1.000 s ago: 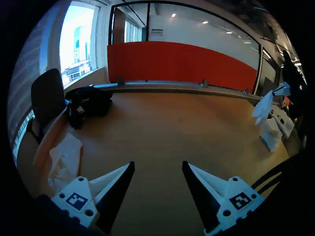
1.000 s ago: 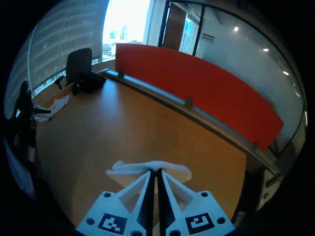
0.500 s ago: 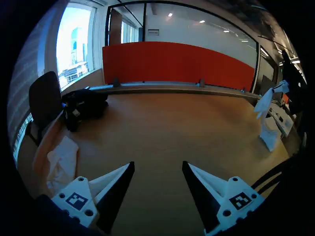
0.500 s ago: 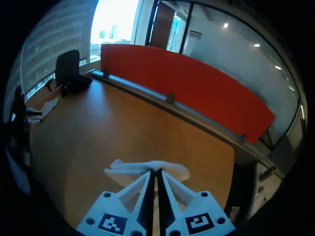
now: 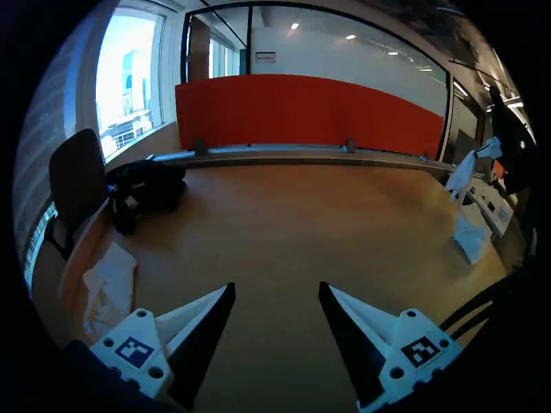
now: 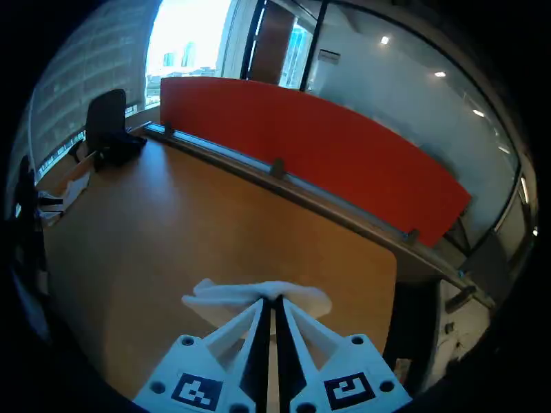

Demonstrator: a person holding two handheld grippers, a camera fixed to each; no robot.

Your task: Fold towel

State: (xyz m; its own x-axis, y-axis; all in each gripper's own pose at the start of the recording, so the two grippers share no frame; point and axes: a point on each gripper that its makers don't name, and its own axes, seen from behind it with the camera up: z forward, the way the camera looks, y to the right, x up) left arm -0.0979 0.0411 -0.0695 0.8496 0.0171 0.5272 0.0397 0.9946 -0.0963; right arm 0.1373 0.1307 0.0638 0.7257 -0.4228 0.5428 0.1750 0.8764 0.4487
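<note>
The left tongs (image 5: 276, 286) stand wide open over the near part of the worktop (image 5: 296, 220), with nothing between the two fingers and bare wood showing through the gap. Ahead of them, in the left gripper view, the wooden surface runs open to its far edge, where a grey rail (image 5: 303, 153) and an orange partition (image 5: 310, 110) close it off.

The left edge is crowded. A black bag (image 5: 148, 189) sits on the far left corner, just beside a black chair (image 5: 76, 175). A crumpled white cloth (image 5: 107, 292) lies nearer, along the curved left rim.

At the right edge a white towel (image 5: 460, 177) hangs above the worktop from a pale gripper part held up high. A second pale piece (image 5: 472, 237) rests below it on the rim, and I cannot tell whether the two are one cloth.

In the right gripper view the right tongs (image 6: 273, 301) are closed to a thin slit, pinching the towel (image 6: 255, 292). It bunches out to both sides of the fingertips, above the near middle of the worktop (image 6: 172, 227).

From here the wood spreads open leftward and far. Its right side ends at a rounded corner, with dark floor beyond. The partition (image 6: 310, 151) lines the far edge. The chair (image 6: 105, 120), the bag (image 6: 124, 146) and the white cloth (image 6: 65, 193) sit at the far left.
</note>
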